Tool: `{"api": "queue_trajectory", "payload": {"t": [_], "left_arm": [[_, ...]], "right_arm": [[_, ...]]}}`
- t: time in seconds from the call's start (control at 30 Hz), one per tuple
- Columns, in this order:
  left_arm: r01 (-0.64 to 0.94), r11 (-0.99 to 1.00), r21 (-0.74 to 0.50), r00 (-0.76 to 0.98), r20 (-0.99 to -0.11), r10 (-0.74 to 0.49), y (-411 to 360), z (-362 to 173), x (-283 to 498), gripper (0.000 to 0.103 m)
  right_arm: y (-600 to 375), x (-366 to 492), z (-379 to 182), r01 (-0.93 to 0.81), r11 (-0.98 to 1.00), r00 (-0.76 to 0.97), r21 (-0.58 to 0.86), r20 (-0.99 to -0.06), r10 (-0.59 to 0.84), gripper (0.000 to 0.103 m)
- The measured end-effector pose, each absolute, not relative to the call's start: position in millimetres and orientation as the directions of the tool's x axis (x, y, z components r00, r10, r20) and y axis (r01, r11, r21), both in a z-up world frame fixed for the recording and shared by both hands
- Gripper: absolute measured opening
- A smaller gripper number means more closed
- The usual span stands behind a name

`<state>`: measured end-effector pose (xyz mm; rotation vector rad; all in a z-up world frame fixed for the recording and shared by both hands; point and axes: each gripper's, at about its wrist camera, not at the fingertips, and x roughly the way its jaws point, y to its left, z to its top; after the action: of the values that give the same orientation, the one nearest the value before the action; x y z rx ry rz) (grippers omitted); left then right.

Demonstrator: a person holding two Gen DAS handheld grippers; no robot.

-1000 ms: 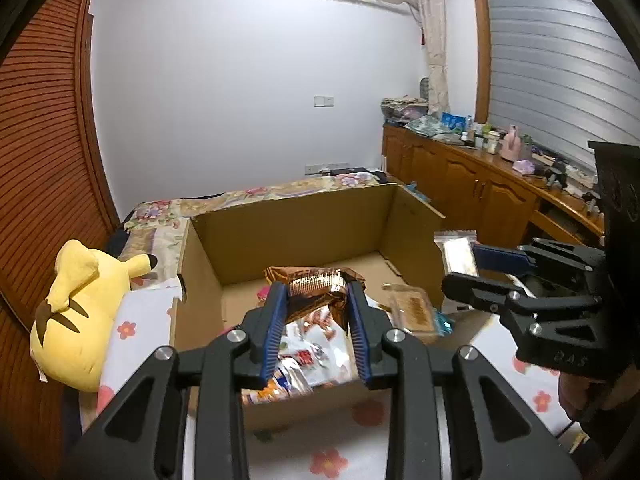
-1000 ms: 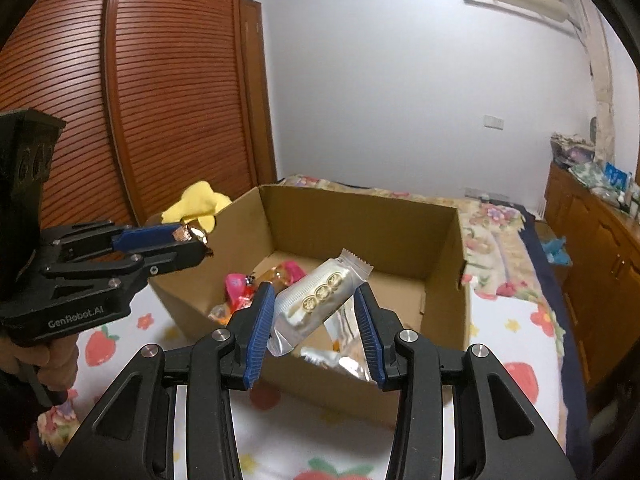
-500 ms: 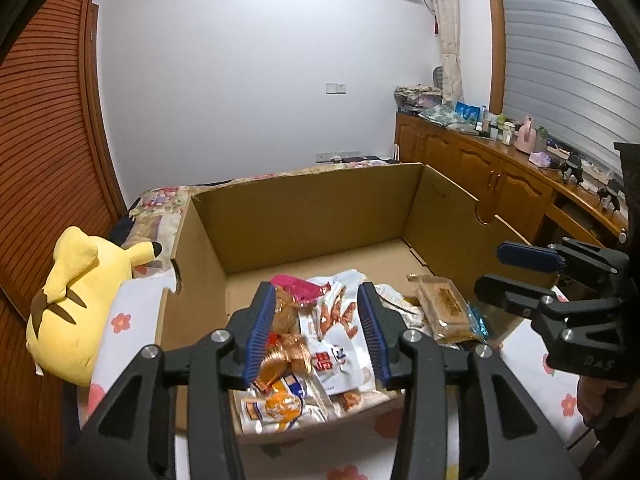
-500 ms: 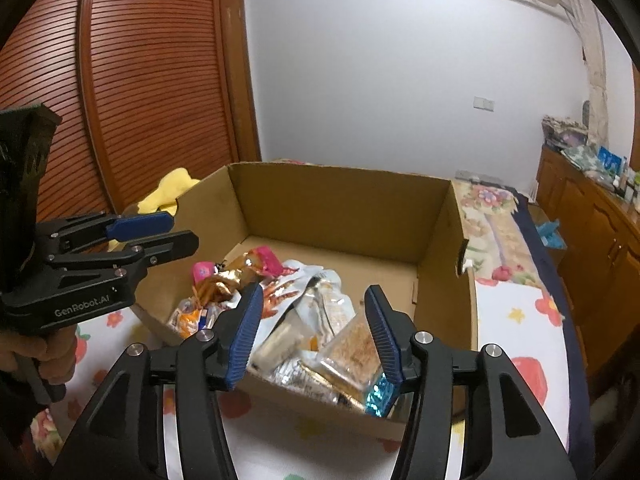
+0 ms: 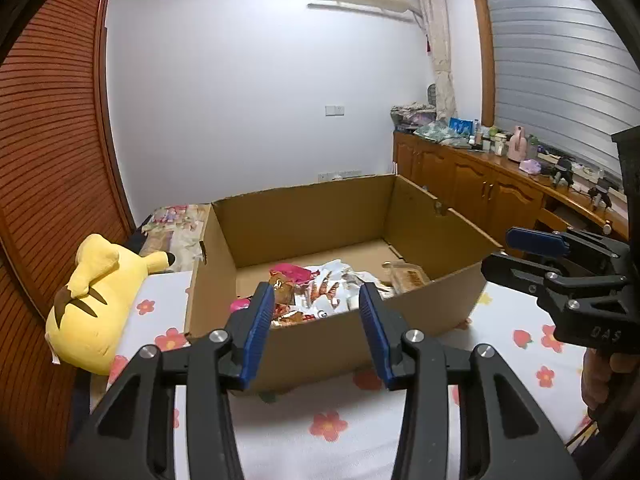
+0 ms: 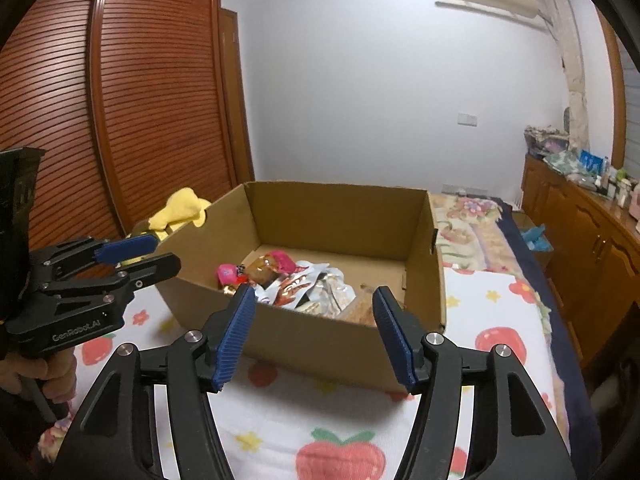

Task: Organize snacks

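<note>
Your box (image 5: 328, 344) on the bed (image 5: 320, 432) holds the snacks (image 5: 324, 292). Both grippers, left (image 5: 317, 324) and right (image 6: 316, 332), have dropped theirs in; jaws now spread, pulled back.

I see both wrist views evenly lit by soft indoor light with only faint shadows, sharp in the middle, though the fisheye bends the wardrobe doors (image 6: 120, 120) and blackens the corners, and nothing is smeared by motion.

Support: bed (image 5: 328, 432), white flower-and-strawberry print sheet.
On it: cardboard box (image 5: 420, 312) just ahead of left gripper (image 5: 317, 324); yellow plush toy (image 5: 92, 296) to its left.
</note>
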<state>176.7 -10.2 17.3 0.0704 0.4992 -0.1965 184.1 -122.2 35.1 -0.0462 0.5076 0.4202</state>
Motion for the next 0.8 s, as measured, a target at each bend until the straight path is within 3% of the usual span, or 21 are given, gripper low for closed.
{"api": "queue_trajectory", "payload": {"t": [0.37, 0.5, 0.6, 0.8], "left_arm": [[0.2, 0.98, 0.024, 0.882, -0.439, -0.17, -9, 27, 138, 0.05], [0.178, 0.984, 0.02, 0.896, -0.416, -0.154, -6, 29, 128, 0.071], [0.145, 0.989, 0.036, 0.91, -0.398, -0.119, -6, 30, 122, 0.08], [0.073, 0.997, 0.031, 0.912, -0.406, -0.054, 3, 25, 118, 0.088]], "right_arm": [[-132, 147, 50, -0.357, 0.932, 0.835, 0.055, -0.429, 0.345, 0.073], [-134, 137, 53, -0.338, 0.94, 0.85, 0.053, -0.411, 0.329, 0.078], [-137, 131, 52, -0.323, 0.945, 0.86, 0.051, -0.402, 0.316, 0.083], [-141, 118, 51, -0.287, 0.957, 0.879, 0.042, -0.387, 0.281, 0.093]]}}
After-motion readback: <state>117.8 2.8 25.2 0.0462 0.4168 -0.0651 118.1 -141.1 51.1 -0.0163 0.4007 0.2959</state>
